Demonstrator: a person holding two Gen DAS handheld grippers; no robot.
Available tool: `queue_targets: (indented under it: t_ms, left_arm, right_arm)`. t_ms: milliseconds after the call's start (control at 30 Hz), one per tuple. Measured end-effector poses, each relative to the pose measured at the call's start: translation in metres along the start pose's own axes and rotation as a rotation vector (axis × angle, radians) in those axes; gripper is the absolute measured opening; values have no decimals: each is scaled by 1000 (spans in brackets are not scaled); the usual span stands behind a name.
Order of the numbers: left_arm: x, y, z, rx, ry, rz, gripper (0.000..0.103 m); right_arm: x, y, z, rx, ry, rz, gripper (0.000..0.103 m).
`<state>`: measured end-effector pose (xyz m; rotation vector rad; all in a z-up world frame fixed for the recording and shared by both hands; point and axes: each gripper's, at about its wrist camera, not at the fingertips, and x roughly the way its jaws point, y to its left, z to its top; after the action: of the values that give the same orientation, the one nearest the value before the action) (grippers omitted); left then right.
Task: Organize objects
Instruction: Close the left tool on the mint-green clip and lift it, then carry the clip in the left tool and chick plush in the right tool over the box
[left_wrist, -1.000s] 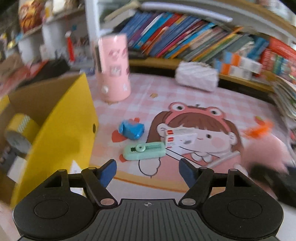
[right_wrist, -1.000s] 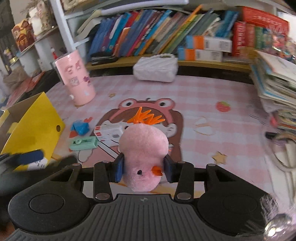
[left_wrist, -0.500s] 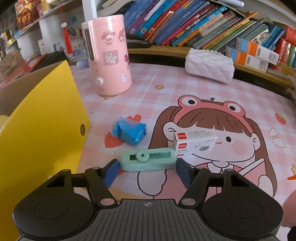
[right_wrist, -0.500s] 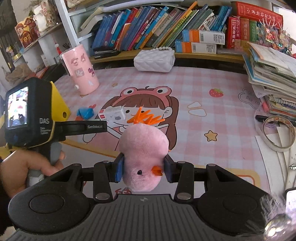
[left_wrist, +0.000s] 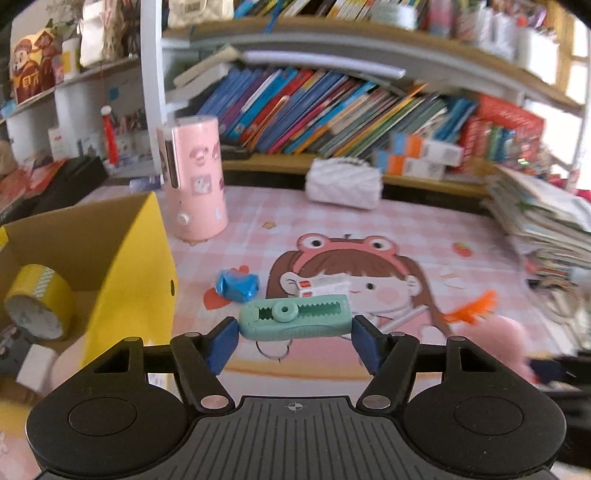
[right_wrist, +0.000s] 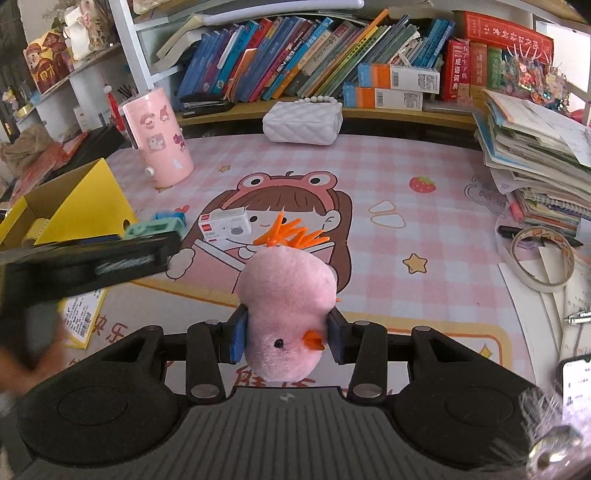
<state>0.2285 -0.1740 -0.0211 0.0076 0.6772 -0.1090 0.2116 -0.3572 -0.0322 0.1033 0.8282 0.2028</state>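
Note:
My left gripper (left_wrist: 293, 338) is shut on a mint green crocodile-shaped stapler (left_wrist: 295, 320), held lengthwise between its blue pads above the mat. My right gripper (right_wrist: 286, 334) is shut on a pink plush duck (right_wrist: 288, 314) with orange hair, lifted off the mat. A blue wrapped object (left_wrist: 236, 286) and a small white box (left_wrist: 325, 288) lie on the pink cartoon mat (right_wrist: 424, 229). An open yellow cardboard box (left_wrist: 129, 266) stands at the left with a yellow tape roll (left_wrist: 37, 302) inside. The left gripper shows in the right wrist view (right_wrist: 85, 262) with the stapler (right_wrist: 155, 227).
A pink cylinder appliance (left_wrist: 194, 177) stands behind the box. A white quilted purse (right_wrist: 303, 122) sits by the bookshelf. A stack of books (right_wrist: 535, 166) and a tape ring (right_wrist: 541, 258) are at the right. A phone (right_wrist: 576, 384) lies at the lower right.
My left gripper closed on the green stapler and lifted it off the mat. My right gripper kept hold of the plush duck, nearly still.

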Motion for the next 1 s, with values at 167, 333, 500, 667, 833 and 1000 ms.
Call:
queue_targets:
  t_ms: [167,333,500,667,833,1000]
  left_arm:
    - [-30,11,-12,2,-2,-60,67]
    - [-56,26,-19,18,-34,-89,67]
    - [-79,50,-31,12,-46,-87,67]
    - [-99,84,-46,-17,-42,-64,67]
    - [-126,122,-64,-55,-37,-21,67]
    - [-148,156,-80,-90,-29,25,67]
  right_arm:
    - [-3,16,-6,4,1,-23,40]
    - [-8,41,-13,-1,-2,-37,40]
    - [-18,70,-26,-11,-3,-35,40]
    - [-27,106,-41,-32,-5,-14,40]
    - [-34,148,-57,-66,7,18,40]
    - [-40,192,-76,-111,22,69,40]
